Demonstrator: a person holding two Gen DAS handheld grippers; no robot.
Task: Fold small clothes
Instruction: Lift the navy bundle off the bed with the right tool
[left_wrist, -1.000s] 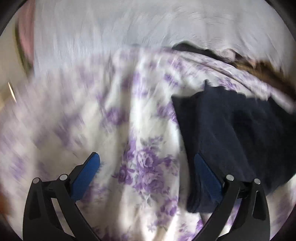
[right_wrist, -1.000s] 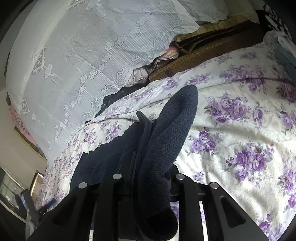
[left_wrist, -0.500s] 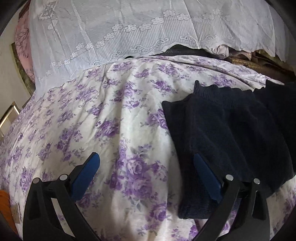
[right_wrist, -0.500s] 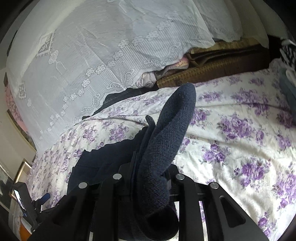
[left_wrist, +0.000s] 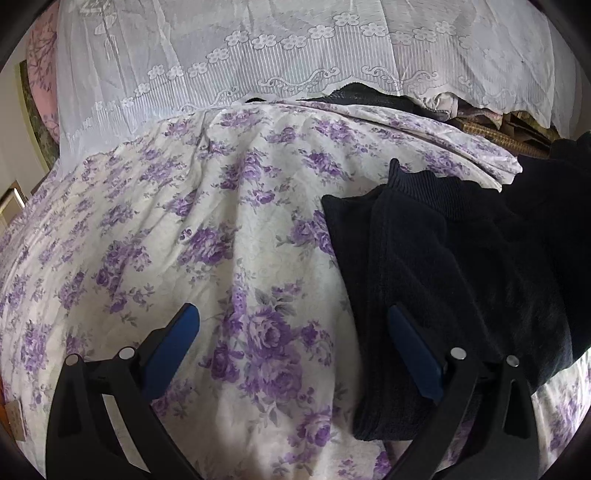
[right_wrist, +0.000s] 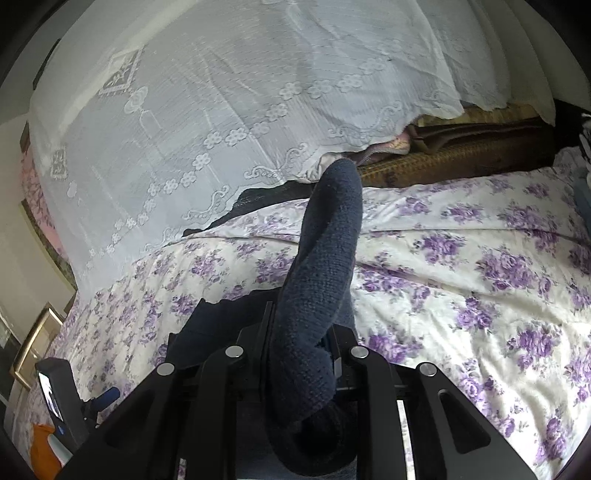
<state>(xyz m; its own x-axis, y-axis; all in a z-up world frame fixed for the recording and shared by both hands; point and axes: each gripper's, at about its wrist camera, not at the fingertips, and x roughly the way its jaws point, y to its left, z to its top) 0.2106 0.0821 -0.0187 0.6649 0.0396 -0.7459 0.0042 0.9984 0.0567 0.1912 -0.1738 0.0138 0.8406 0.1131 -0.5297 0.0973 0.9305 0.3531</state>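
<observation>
right tongs (right_wrist: 295, 332) are clamped on a fold of the dark knit sweater (left_wrist: 461, 266), lifting it off the floral bed (left_wrist: 184, 221). left tongs (left_wrist: 291, 332) wide open, empty, hovering at its edge.

You have a bed under a white sheet (left_wrist: 236, 258) printed with purple roses. Behind it hangs a white lace curtain (left_wrist: 295, 55); below its hem sit brown woven mats (right_wrist: 461, 158).
</observation>
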